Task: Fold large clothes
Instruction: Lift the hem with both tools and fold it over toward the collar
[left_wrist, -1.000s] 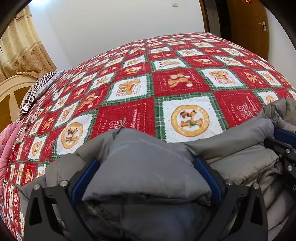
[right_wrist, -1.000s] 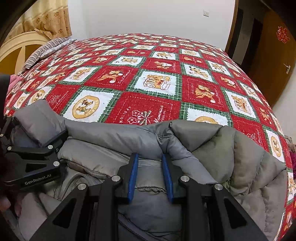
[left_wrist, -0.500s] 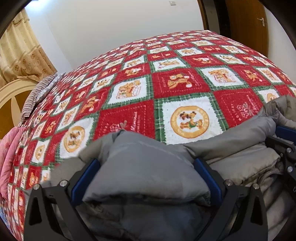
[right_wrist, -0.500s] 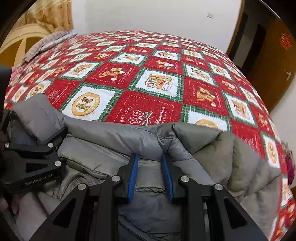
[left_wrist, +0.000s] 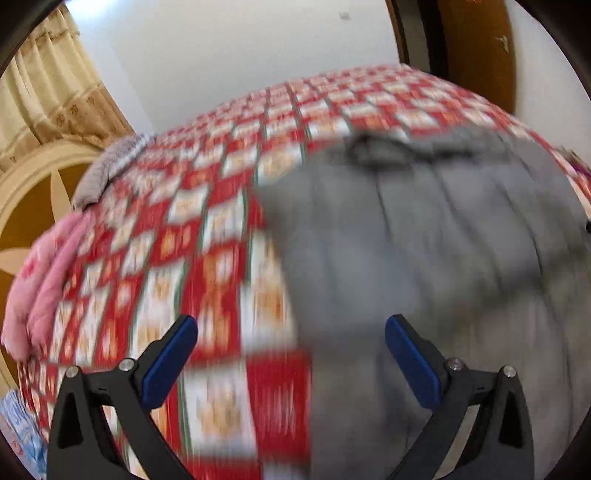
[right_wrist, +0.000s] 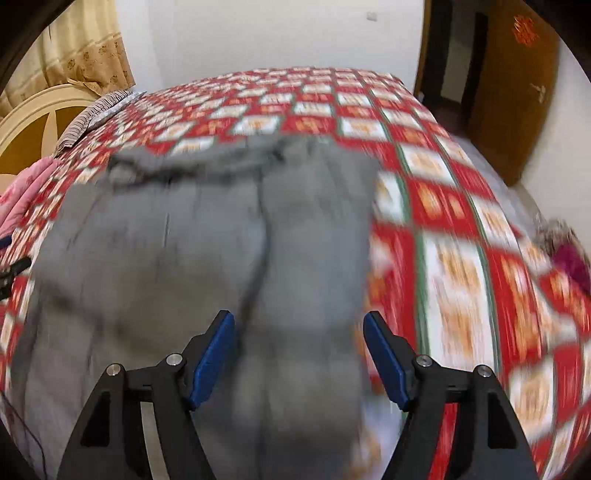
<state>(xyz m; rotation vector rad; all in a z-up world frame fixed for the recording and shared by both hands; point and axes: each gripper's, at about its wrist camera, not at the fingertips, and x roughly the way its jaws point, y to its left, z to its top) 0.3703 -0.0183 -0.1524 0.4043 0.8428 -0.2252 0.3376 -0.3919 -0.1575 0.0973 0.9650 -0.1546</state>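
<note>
A large grey padded jacket (left_wrist: 424, 240) lies spread out on the red patchwork bedspread (left_wrist: 207, 229); both views are blurred by motion. My left gripper (left_wrist: 291, 360) is open wide above the jacket's near left edge, its blue pads (left_wrist: 170, 358) touching nothing. In the right wrist view the jacket (right_wrist: 184, 240) fills the left and middle. My right gripper (right_wrist: 301, 356) hangs above its near right part. Its jaws are opening, with grey cloth showing between the pads (right_wrist: 388, 358) but not pressed by them.
A pink quilt (left_wrist: 48, 280) hangs off the bed's left side near a striped pillow (left_wrist: 107, 166) and a cream headboard (left_wrist: 33, 177). A brown wooden door (right_wrist: 517, 92) stands at the far right. Something purple (right_wrist: 572, 258) lies at the bed's right edge.
Both grippers have let go of the bunched jacket and pulled back fast. The jacket now lies flat ahead of them. The right jaws went from nearly shut to wide.
</note>
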